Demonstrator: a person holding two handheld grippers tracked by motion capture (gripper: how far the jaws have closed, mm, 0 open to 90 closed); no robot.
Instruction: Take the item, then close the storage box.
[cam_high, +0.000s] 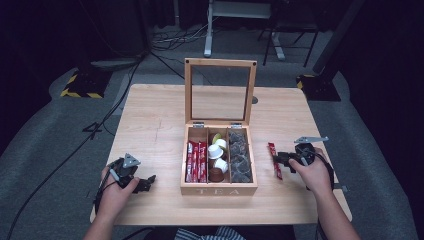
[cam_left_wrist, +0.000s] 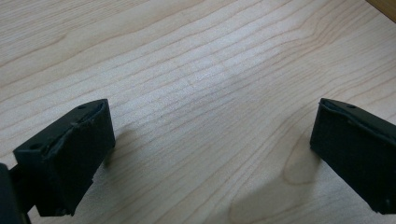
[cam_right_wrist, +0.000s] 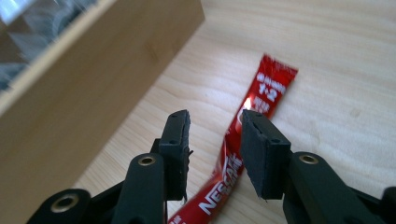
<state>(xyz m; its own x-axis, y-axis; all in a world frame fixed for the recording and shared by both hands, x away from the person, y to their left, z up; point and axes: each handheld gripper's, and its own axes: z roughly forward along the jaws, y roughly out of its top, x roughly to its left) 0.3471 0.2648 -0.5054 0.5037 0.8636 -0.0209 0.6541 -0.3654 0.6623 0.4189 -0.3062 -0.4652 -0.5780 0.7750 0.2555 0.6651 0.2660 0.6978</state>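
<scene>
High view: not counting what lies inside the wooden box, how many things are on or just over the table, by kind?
Box: 1
Sachet: 1
Grippers: 2, left gripper and right gripper
Total: 4

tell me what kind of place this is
Probably a lab or studio set up for recording: a lone wooden table on grey carpet, cables across the floor, and dark surroundings with equipment stands behind.
</scene>
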